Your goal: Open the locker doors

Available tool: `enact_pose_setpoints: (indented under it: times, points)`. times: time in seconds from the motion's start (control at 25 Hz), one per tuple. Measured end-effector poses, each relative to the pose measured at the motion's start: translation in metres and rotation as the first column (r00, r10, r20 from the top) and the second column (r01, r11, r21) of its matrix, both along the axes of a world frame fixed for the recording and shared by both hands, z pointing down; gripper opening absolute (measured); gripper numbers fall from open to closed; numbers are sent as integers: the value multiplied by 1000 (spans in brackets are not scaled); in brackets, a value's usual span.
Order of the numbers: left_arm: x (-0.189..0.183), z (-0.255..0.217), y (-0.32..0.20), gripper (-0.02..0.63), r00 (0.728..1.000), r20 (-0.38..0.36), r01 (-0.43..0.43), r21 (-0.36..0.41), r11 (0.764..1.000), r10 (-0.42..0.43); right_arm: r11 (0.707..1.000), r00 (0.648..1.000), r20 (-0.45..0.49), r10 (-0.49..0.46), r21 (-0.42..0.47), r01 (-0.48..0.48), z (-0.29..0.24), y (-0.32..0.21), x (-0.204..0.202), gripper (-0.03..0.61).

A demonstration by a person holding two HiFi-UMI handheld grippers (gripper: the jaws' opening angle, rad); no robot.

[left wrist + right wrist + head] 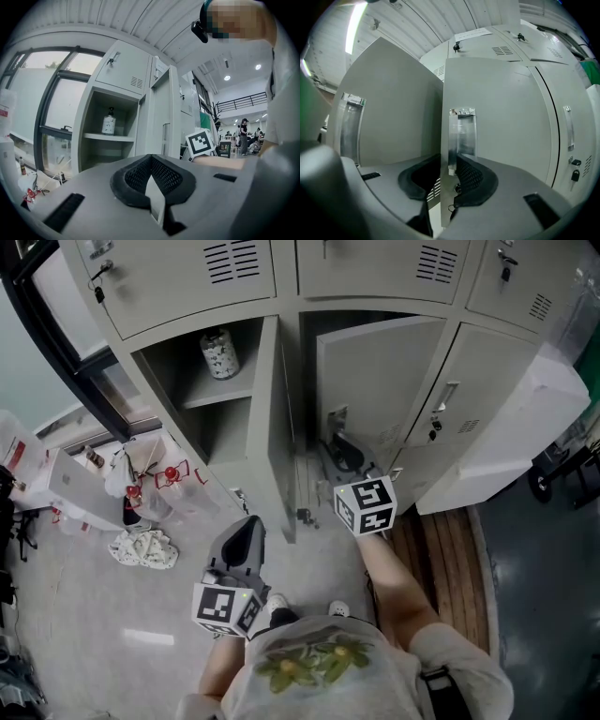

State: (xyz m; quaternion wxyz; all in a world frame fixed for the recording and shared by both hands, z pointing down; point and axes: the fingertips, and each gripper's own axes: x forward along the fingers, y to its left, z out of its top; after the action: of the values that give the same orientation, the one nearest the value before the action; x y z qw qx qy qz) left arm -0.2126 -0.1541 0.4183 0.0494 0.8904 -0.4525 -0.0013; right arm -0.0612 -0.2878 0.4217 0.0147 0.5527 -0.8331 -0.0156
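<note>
Pinching the locker door (497, 122) edge, right gripper (449, 164) hides its lower corner; left gripper (151, 161) jaws meet.

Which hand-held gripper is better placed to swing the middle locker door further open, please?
Right: the right hand-held gripper grips the half-open middle door at its edge, while the left hand-held gripper is shut, empty and farther from it.

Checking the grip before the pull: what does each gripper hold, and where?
The right gripper clamps the half-open locker door by its free edge, at the metal handle. The left gripper is shut, empty.
</note>
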Motion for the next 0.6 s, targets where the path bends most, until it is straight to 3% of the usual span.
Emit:
enact_pose_setpoints:
  times: [0.6]
  points:
    - [12,8,23,28,998,-12,61,0,998,-61,998,997,-15,-70,-3,70,0,23,9,117]
